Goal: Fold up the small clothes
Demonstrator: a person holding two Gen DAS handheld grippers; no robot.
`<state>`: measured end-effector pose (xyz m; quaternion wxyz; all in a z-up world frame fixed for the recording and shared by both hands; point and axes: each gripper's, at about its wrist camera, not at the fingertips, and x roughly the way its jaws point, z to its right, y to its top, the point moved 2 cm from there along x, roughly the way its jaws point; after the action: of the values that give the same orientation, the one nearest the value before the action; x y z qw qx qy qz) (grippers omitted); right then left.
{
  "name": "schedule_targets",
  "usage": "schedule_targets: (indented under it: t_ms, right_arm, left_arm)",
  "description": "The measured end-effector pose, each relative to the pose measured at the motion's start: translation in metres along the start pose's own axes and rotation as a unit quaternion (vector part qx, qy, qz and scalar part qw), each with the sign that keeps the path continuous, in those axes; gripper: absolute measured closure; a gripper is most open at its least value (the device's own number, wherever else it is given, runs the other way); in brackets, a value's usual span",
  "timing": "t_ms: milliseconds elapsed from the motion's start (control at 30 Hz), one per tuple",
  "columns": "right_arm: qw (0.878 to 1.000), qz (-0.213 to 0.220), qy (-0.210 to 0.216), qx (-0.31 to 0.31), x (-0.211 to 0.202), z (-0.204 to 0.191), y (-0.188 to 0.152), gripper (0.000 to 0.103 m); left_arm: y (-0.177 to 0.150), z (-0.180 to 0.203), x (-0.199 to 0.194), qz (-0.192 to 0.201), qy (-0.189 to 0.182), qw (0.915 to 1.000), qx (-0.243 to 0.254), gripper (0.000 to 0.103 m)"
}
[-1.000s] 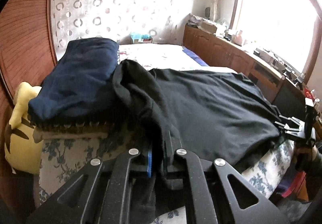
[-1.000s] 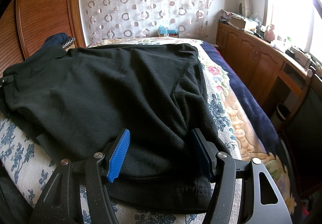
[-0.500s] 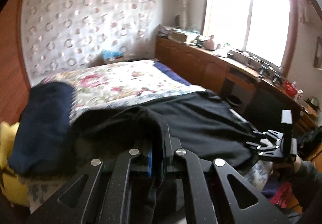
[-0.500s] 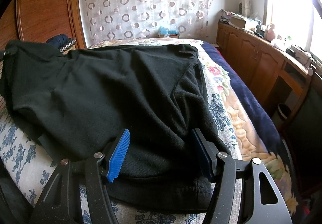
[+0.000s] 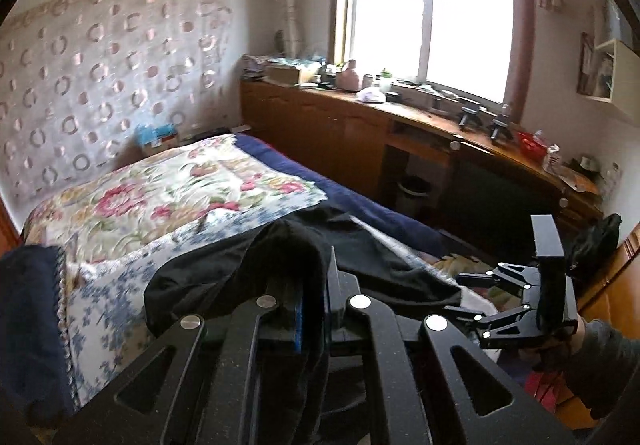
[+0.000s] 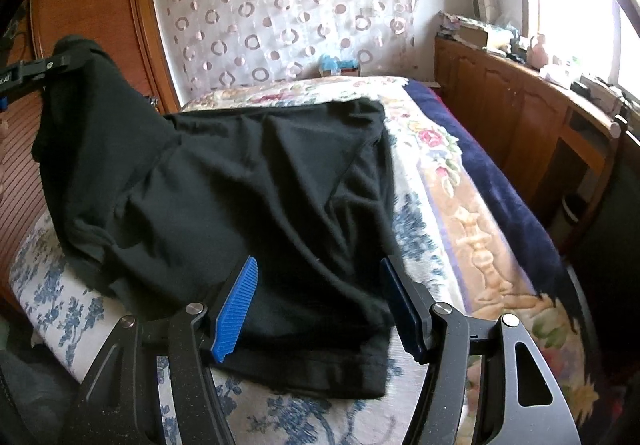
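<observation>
A black garment (image 6: 260, 185) lies spread on the bed. My left gripper (image 5: 316, 309) is shut on one of its corners, and black cloth (image 5: 280, 257) bunches over the fingertips. In the right wrist view the left gripper (image 6: 60, 61) holds that corner high at the upper left, so the cloth hangs down in a slope. My right gripper (image 6: 318, 262) is open low over the near hem, with its blue pads (image 6: 236, 309) apart on either side of the cloth. In the left wrist view the right gripper (image 5: 456, 294) sits at the right, held by a hand in a grey sleeve.
The bed has a floral cover (image 5: 160, 197) and a navy blanket (image 6: 500, 185) along its right side. A folded navy cloth (image 5: 28, 325) lies at the left. A wooden cabinet (image 5: 340, 125) runs under the window, and a wooden wardrobe (image 6: 92, 25) stands at the left.
My left gripper has risen and swung to the right, carrying the black garment's corner up off the bed. The right gripper has stayed over the hem, still open.
</observation>
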<state>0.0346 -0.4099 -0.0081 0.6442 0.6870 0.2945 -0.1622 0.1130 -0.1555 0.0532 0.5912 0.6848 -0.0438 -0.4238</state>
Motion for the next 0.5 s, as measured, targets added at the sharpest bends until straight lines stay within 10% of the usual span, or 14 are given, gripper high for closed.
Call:
schedule_targets:
  t_ms: [100,500]
  right_arm:
    - [1.0,0.007,-0.002,0.003,-0.005,0.004,0.003,0.038]
    - [1.0,-0.002,0.003,0.0,0.004,-0.001,0.004,0.037]
  left_arm:
    - [0.004,0.009,0.008,-0.012,-0.011,0.9999,-0.001,0.095]
    - [-0.033,-0.014,-0.011,-0.004,0.026,0.9995,-0.015,0.026]
